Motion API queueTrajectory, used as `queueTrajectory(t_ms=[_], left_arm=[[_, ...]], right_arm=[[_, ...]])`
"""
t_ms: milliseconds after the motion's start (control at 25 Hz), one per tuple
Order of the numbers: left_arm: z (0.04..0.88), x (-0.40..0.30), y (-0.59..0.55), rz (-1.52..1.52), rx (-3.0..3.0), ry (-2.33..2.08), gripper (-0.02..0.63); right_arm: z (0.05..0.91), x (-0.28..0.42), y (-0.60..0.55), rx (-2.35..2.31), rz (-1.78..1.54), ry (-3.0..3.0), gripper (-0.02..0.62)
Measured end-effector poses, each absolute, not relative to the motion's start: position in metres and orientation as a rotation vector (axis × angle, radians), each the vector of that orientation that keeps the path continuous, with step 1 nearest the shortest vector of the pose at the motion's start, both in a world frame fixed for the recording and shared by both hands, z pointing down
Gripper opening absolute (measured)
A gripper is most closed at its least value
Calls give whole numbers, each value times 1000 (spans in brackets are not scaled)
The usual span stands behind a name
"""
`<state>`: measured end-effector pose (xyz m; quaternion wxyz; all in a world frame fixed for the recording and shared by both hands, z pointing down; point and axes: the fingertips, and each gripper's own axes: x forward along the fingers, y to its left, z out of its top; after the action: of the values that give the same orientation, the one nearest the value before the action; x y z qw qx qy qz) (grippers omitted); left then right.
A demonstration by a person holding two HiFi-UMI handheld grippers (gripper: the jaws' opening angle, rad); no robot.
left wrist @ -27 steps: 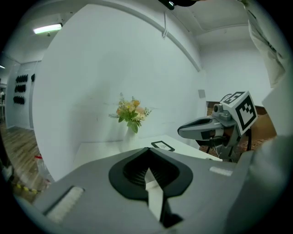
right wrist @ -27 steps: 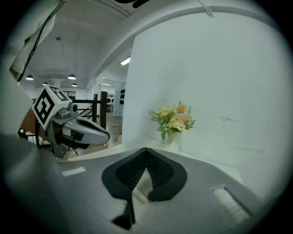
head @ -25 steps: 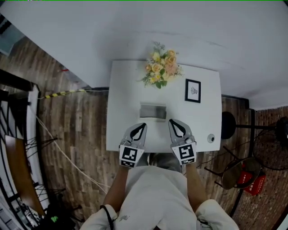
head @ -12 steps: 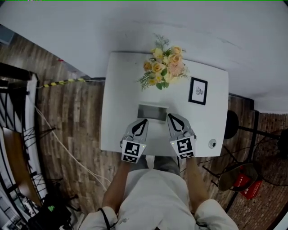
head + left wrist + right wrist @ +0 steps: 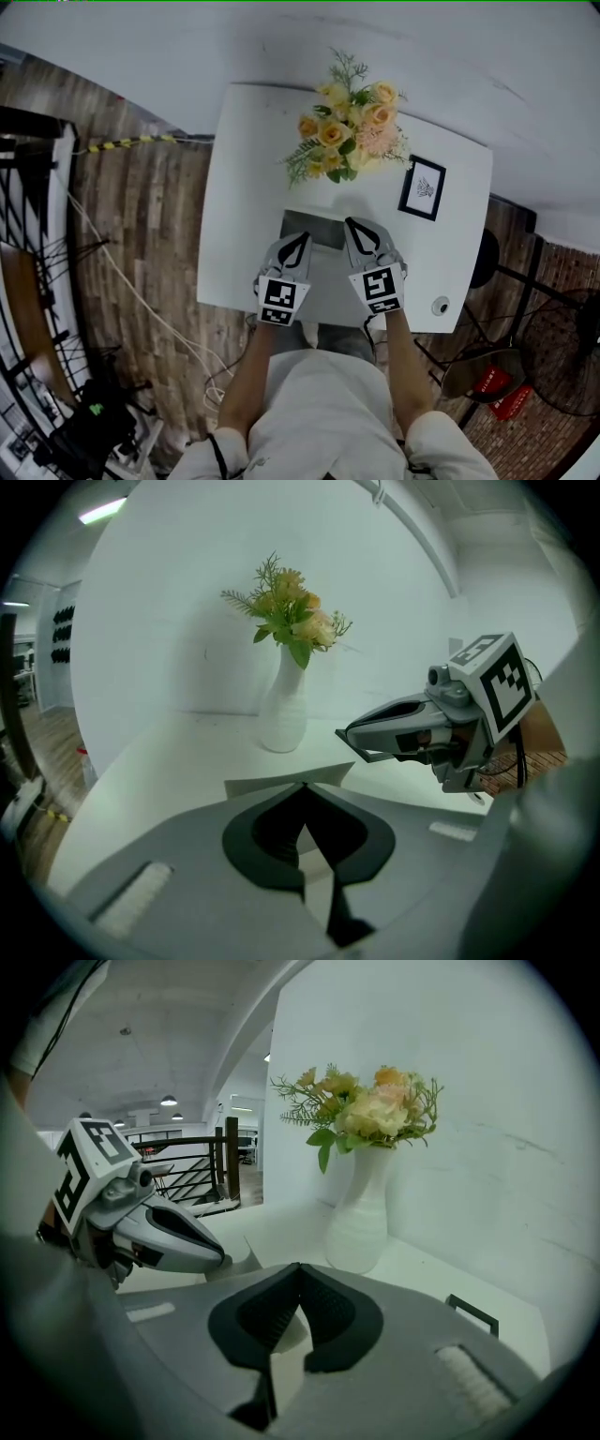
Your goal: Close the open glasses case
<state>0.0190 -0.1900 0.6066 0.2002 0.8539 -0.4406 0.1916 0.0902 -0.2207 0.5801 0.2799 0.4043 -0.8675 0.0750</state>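
The open grey glasses case (image 5: 313, 229) lies on the white table (image 5: 244, 206), in front of the flower vase. My left gripper (image 5: 301, 239) is shut, with its tip at the case's near left edge. My right gripper (image 5: 350, 224) is also shut, and its tip reaches over the case's right end. In the left gripper view the case's raised lid (image 5: 328, 772) shows just past the closed jaws, with the right gripper (image 5: 375, 735) beside it. In the right gripper view part of the case (image 5: 246, 1258) sits behind the left gripper (image 5: 202, 1251). Neither gripper holds anything.
A white vase of yellow and pink flowers (image 5: 349, 131) stands behind the case. A small black picture frame (image 5: 422, 187) is at the back right, and a small round object (image 5: 440, 306) is near the table's front right corner. A wall runs behind the table, and a stool (image 5: 483, 255) stands to the right.
Both grippers have moved forward over the table, from its near edge up to the glasses case. Both stayed shut.
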Motion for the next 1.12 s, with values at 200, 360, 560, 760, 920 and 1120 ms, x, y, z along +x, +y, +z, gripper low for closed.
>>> queueTrajectory(t_ms=[200, 360, 560, 760, 920, 1120], left_arm=[[618, 24, -201, 551, 2355, -1245, 20], [629, 29, -207, 579, 2328, -1244, 20], [638, 36, -213, 589, 2298, -1247, 20], [645, 40, -216, 612, 2275, -1254, 20], [642, 40, -217, 574, 2275, -1251, 20], [638, 41, -216, 559, 2290, -1245, 20]], right_arm=[[595, 89, -234, 1046, 214, -2316, 3], [609, 86, -241, 993, 201, -2306, 3], [614, 84, -248, 959, 214, -2309, 3], [618, 81, -247, 910, 231, -2305, 3], [621, 78, -242, 880, 234, -2300, 3], [619, 75, -236, 862, 231, -2297, 3]])
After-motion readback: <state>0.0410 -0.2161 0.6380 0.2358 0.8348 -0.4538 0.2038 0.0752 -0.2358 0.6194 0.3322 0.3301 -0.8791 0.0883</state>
